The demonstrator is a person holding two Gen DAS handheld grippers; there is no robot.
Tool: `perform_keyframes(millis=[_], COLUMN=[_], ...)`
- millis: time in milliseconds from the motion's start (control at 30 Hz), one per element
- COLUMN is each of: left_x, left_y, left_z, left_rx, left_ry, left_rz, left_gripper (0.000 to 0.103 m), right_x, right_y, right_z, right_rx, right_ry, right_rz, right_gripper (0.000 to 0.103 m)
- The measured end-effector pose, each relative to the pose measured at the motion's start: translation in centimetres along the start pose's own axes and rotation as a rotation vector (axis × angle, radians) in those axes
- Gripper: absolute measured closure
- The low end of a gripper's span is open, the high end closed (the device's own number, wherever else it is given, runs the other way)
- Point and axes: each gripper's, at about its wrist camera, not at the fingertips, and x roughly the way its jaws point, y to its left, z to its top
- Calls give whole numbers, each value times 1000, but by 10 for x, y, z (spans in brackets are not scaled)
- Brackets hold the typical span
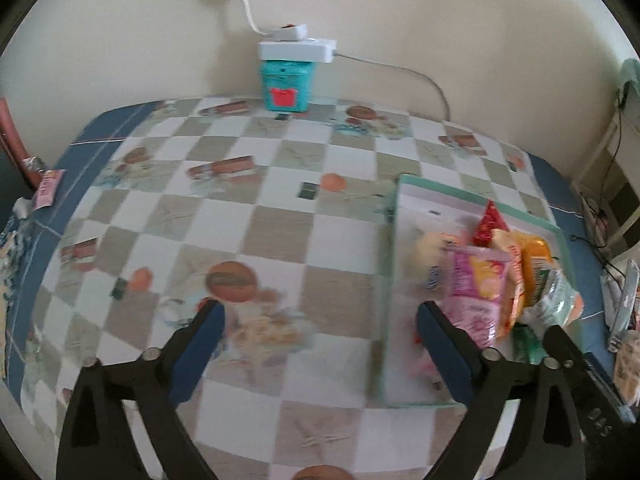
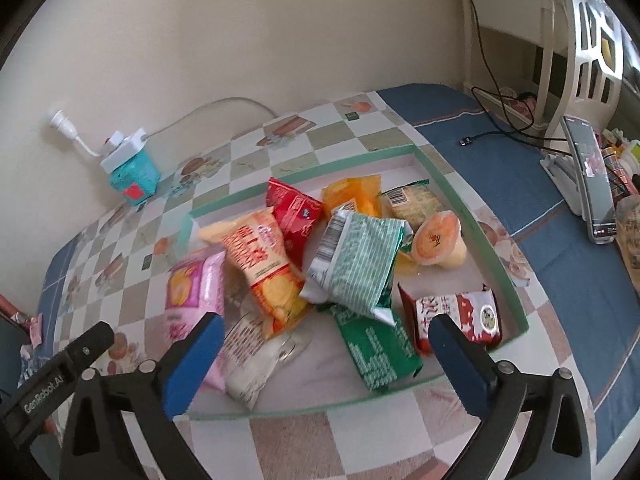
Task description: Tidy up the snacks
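**Snack pile in the tray, both claws empty**

My left claw [image 1: 320, 312] is spread wide with nothing between the blue pads, hovering over the checkered counter [image 1: 280, 220]. The tray [image 1: 386, 280] with the green rim sits just off to its right, so the right-hand pad hangs over the tray's near corner. That view is fairly blurry, so I can only make out a pink packet [image 1: 476, 292] and some orange stuff piled beyond that pad.

My right claw [image 2: 324, 332] is spread wide too, gripping nothing, and it's parked over the near edge of the tray [image 2: 516, 292]. All the snacks are heaped inside it, straight ahead of the pads. The pink packet [image 2: 192, 284] is just past the left pad, with an orange cracker pack [image 2: 264, 268] leaning against it. A striped green-and-white pack [image 2: 356, 264] lies on top in the middle, over a darker green packet [image 2: 376, 352] that reaches toward me between the pads. A red-and-white packet [image 2: 460, 316] sits right by the right pad. Farther back are a red packet [image 2: 294, 216], a jelly cup [image 2: 438, 240] and a yellow packet [image 2: 354, 194].

Way out ahead on the left, against the wall, a teal box [image 2: 134, 178] has a white power strip [image 2: 124, 148] on top. A phone on a stand [image 2: 588, 176] is off to the right.
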Motion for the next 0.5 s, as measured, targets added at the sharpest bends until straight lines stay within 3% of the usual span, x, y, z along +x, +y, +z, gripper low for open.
perform_keyframes(millis=[500], left_x=[-31], left_y=[52], left_z=[-42], left_rx=[21], left_ry=[-43], left_rz=[121], left_gripper=[4], right_x=[-45], right_y=[40], right_z=[-45], right_rx=[-122], right_ry=[-28], right_rz=[41], right_gripper=[0])
